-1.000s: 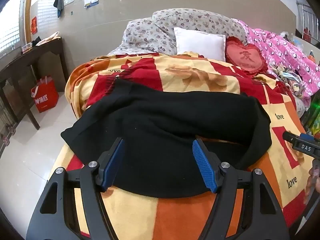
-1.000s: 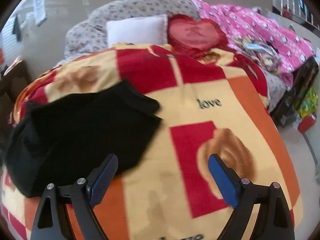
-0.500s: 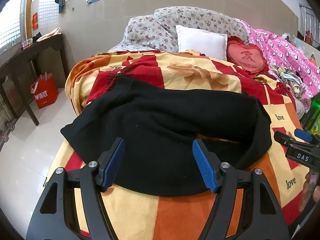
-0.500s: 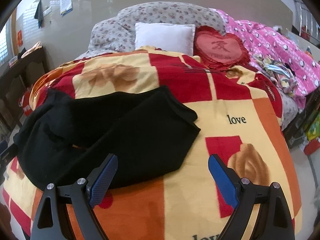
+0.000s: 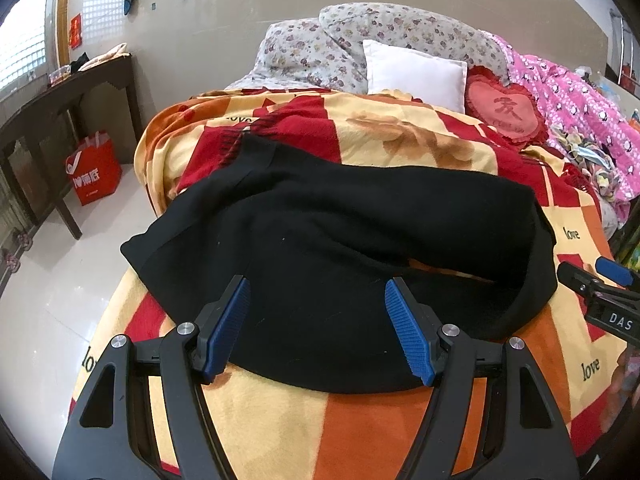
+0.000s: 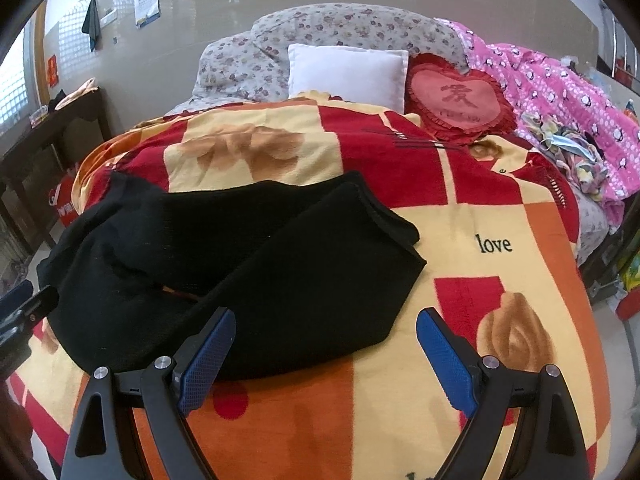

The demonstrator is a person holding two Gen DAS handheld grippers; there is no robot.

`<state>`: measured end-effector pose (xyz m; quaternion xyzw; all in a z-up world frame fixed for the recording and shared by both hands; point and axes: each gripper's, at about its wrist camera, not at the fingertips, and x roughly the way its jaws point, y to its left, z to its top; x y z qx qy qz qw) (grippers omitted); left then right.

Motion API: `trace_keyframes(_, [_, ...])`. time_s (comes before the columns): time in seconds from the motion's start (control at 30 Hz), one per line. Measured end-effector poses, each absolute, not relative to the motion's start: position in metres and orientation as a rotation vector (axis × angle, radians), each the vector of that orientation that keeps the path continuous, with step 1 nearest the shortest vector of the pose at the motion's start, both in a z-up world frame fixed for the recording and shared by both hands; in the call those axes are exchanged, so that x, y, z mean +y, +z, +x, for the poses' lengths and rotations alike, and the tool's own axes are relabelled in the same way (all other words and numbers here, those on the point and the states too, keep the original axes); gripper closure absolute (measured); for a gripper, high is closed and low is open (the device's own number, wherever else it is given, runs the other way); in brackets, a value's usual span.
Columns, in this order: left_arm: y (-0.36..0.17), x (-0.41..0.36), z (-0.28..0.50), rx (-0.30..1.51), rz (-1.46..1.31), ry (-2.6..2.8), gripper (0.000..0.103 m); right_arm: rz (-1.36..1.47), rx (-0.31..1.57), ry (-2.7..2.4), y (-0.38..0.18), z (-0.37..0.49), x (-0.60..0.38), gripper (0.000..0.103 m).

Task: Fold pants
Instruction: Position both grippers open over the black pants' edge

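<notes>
Room: bedroom, beige wall, pale tiled floor (image 5: 48,300); dark wooden side counter (image 5: 60,92) against the wall on the left, red paper shopping bag (image 5: 94,170) on the floor beside it.
Bed: covered by a fleece blanket in red, orange and cream squares with "love" lettering (image 6: 496,248).
Head end: floral grey pillows (image 6: 328,36), white square cushion (image 6: 348,72), red heart-shaped frilled cushion (image 6: 460,98); pink patterned quilt (image 6: 560,92) bunched along the right side.
Pants: black knit pants (image 5: 340,240) lie across the near part of the blanket, doubled over loosely, not flat; a slit of blanket shows between the layers. In the right wrist view the leg ends (image 6: 384,236) sit stacked toward the bed's middle, bulk of the fabric off to the left.
Left tool: left tool (image 5: 316,320) spread wide, blue ribbed pads (image 5: 226,328) above the near edge of the pants, nothing between them gripped.
Right tool: right tool (image 6: 324,356) also spread wide; left pad over the pants' near edge, right pad over bare blanket. Holding nothing.
Cross-view: right tool's tip shows at the right edge of the left wrist view, just beside the pants' right fold.
</notes>
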<state>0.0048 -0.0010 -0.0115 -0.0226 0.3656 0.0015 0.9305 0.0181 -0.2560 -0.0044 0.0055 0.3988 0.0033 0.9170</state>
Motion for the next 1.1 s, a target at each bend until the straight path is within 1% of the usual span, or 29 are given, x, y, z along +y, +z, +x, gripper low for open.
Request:
trace_keyframes(0.67, [-0.024, 0.012, 0.013, 0.790, -0.071, 0.042, 0.033, 0.008, 0.829, 0.063, -0.007, 0.021, -0.240, 0.012])
trace_keyframes(1.1, [-0.028, 0.058, 0.013, 0.815, -0.128, 0.143, 0.033, 0.008, 0.841, 0.089, -0.010, 0.027, -0.229, 0.012])
